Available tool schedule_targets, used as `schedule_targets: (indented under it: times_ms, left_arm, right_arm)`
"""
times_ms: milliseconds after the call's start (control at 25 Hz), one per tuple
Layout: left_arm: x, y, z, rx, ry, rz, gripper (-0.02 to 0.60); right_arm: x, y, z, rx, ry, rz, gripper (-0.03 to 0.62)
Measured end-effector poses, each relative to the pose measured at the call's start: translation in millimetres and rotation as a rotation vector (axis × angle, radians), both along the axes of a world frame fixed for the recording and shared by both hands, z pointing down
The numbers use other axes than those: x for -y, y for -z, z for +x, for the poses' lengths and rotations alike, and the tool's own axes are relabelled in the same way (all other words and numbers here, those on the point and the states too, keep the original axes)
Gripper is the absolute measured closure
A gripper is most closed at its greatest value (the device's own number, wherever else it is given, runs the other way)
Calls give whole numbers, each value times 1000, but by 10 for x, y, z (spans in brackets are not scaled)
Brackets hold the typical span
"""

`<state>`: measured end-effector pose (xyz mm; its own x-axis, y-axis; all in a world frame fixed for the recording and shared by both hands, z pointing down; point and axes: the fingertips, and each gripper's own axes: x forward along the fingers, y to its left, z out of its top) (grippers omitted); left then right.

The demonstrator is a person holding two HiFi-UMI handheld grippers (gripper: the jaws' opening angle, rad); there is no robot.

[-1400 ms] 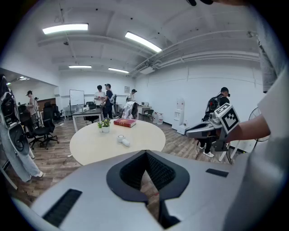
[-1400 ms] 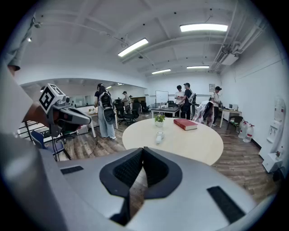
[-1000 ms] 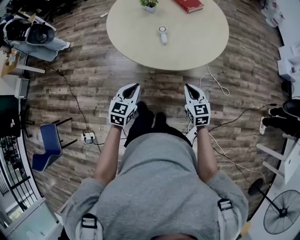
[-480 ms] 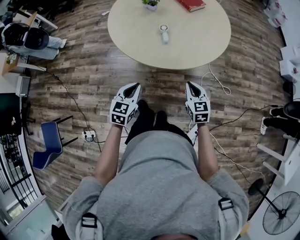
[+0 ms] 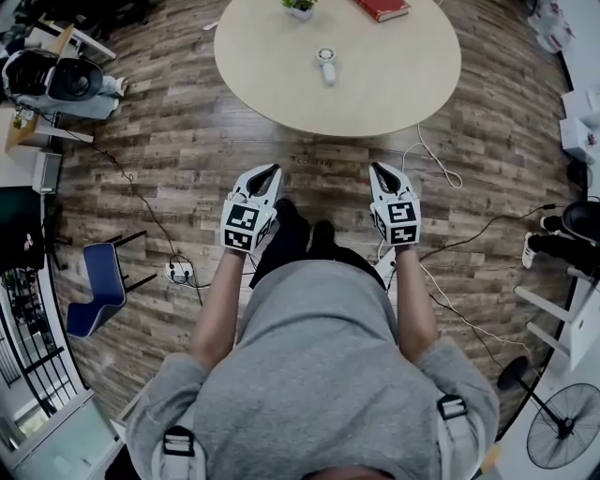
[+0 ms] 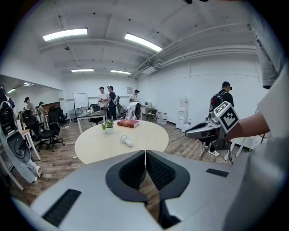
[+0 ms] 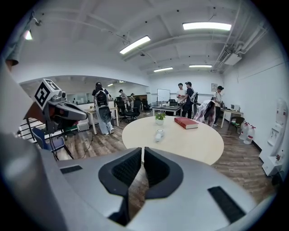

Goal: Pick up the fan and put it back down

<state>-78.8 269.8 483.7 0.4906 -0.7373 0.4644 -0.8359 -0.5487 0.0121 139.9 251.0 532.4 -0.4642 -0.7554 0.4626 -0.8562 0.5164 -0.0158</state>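
A small white hand fan (image 5: 325, 67) lies on the round beige table (image 5: 403, 84), well ahead of both grippers; it also shows in the left gripper view (image 6: 126, 141) and in the right gripper view (image 7: 158, 134). My left gripper (image 5: 266, 172) and right gripper (image 5: 380, 171) hang side by side over the wooden floor, short of the table's near edge. Both point toward the table. The left gripper (image 6: 145, 151) is shut with nothing in it. The right gripper (image 7: 142, 149) is shut too, with only a hairline slit between its pads and nothing held.
A red book (image 5: 380, 8) and a small potted plant (image 5: 299, 7) sit at the table's far side. Cables and a power strip (image 5: 176, 273) lie on the floor. A blue chair (image 5: 94, 292) stands left, a floor fan (image 5: 561, 427) lower right. People stand at desks beyond.
Both grippers stay where they were. The seated person at the far upper left has shifted a little.
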Motion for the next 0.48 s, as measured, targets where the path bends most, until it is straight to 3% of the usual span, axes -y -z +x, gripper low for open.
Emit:
schedule_targets:
  times_ms: [360, 480]
  left_arm:
    - [-64, -3, -17, -18, -15, -10, 558]
    - [-74, 1, -9, -25, -22, -12, 530]
  right_arm:
    - [-40, -2, -126, 21, 46, 2, 512]
    - [-65, -37, -178, 21, 74, -8, 468]
